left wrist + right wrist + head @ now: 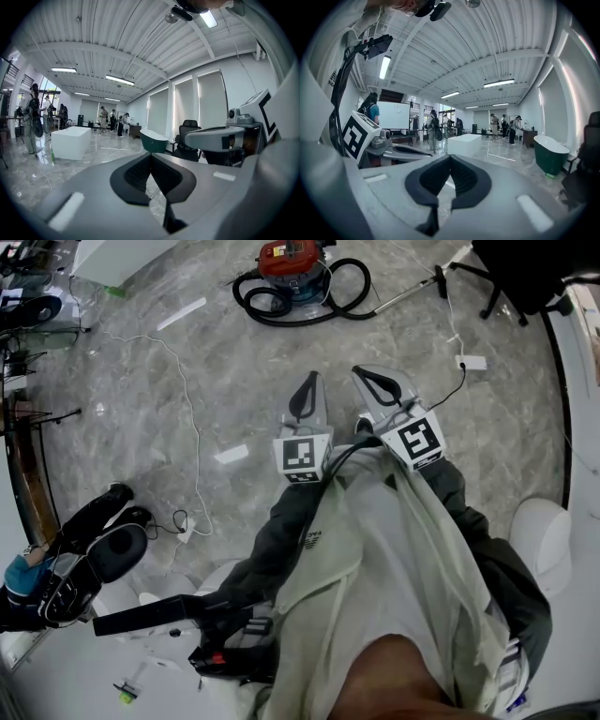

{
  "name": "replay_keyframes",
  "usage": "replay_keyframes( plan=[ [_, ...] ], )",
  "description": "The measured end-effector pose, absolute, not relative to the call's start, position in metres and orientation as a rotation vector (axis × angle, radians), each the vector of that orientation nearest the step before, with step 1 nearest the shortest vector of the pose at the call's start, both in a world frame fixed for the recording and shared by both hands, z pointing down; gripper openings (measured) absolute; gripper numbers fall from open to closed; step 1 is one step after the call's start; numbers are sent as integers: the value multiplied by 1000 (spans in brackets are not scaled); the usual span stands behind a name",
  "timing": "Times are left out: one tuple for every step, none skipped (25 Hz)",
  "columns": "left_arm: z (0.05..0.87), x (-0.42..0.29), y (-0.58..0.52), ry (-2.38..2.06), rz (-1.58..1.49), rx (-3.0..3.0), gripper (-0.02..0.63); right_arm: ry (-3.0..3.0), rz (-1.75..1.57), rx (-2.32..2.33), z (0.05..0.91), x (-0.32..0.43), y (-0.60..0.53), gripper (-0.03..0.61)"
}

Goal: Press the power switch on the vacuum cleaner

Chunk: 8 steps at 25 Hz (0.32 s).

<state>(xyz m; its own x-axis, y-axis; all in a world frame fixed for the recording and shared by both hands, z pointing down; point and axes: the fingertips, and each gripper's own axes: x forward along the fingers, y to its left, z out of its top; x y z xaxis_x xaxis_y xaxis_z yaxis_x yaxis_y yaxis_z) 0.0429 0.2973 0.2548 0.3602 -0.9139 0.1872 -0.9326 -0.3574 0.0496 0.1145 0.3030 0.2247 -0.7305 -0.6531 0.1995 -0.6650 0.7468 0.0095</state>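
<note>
On the grey marble floor (234, 381) of a wide, white-ceilinged hall, the vacuum cleaner (293, 261), red-topped and ringed by its coiled black hose (255, 298), stood at the far edge of the head view, well apart from the person. Both grippers were held side by side just in front of the person's chest, pointing out toward the machine and touching nothing. The left gripper (308, 382) had its jaws closed, the black ribbed pads meeting at the tips with nothing between them. The right gripper (376, 381) was likewise closed and empty. A thin white cable (187, 418) lay across the floor to the left of the grippers, and a black office chair (525, 277) stood to the right of the vacuum cleaner. Across the hall, the gripper views showed a white tub (70, 140), a dark green tub (154, 140) and several people standing in the background (112, 121).
</note>
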Motion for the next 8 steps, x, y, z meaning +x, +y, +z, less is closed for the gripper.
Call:
replay_keyframes(
  plan=[
    [255, 43, 298, -1686, 192, 2464, 6, -2754, 94, 1048, 225, 114, 303, 0],
    [256, 43, 299, -1685, 194, 2461, 6, -2751, 97, 1045, 226, 114, 304, 0],
    [256, 42, 299, -1685, 198, 2457, 6, -2748, 103, 1043, 228, 114, 305, 0],
    [257, 42, 299, -1685, 202, 2455, 6, -2747, 110, 1041, 229, 114, 304, 0],
    [258, 42, 298, -1686, 206, 2454, 6, -2748, 113, 1040, 230, 114, 303, 0],
    [259, 42, 297, -1687, 210, 2454, 6, -2749, 112, 1038, 230, 114, 302, 0],
    [259, 42, 295, -1688, 213, 2454, 6, -2751, 109, 1036, 231, 114, 300, 0],
    [260, 43, 294, -1689, 216, 2454, 6, -2754, 105, 1033, 231, 114, 298, 0]
  ],
)
